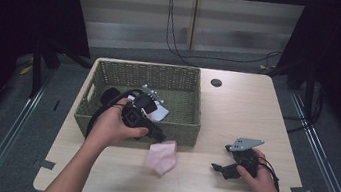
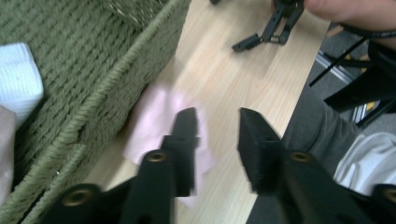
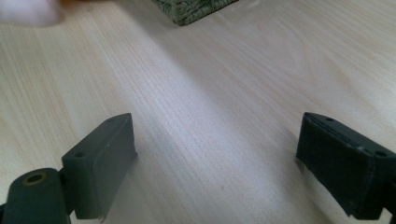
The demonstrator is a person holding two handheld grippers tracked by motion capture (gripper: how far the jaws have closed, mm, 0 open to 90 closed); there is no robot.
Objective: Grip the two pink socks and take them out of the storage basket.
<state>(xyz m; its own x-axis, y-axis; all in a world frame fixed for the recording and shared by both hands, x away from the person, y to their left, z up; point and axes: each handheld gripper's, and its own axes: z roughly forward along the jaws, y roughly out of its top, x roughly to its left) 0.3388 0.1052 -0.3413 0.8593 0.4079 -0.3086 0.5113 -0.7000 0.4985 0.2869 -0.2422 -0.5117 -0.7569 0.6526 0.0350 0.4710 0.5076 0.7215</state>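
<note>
A pink cloth (image 1: 161,157) lies crumpled on the wooden table just in front of the green woven basket (image 1: 104,119). My left gripper (image 1: 160,137) hovers over the basket's front right corner, pointing down at the cloth. In the left gripper view its jaws (image 2: 217,119) stand apart with nothing between them, the pink cloth (image 2: 154,126) below them beside the basket wall (image 2: 93,84). My right gripper (image 1: 223,158) rests low on the table at the right, wide open; its jaws (image 3: 215,140) frame bare wood.
A white cloth (image 1: 156,110) lies inside the basket, and it is seen again as the white cloth (image 2: 18,79) next to a beige piece. A round black grommet (image 1: 216,82) sits near the table's far edge. The right gripper (image 2: 254,39) appears beyond the cloth.
</note>
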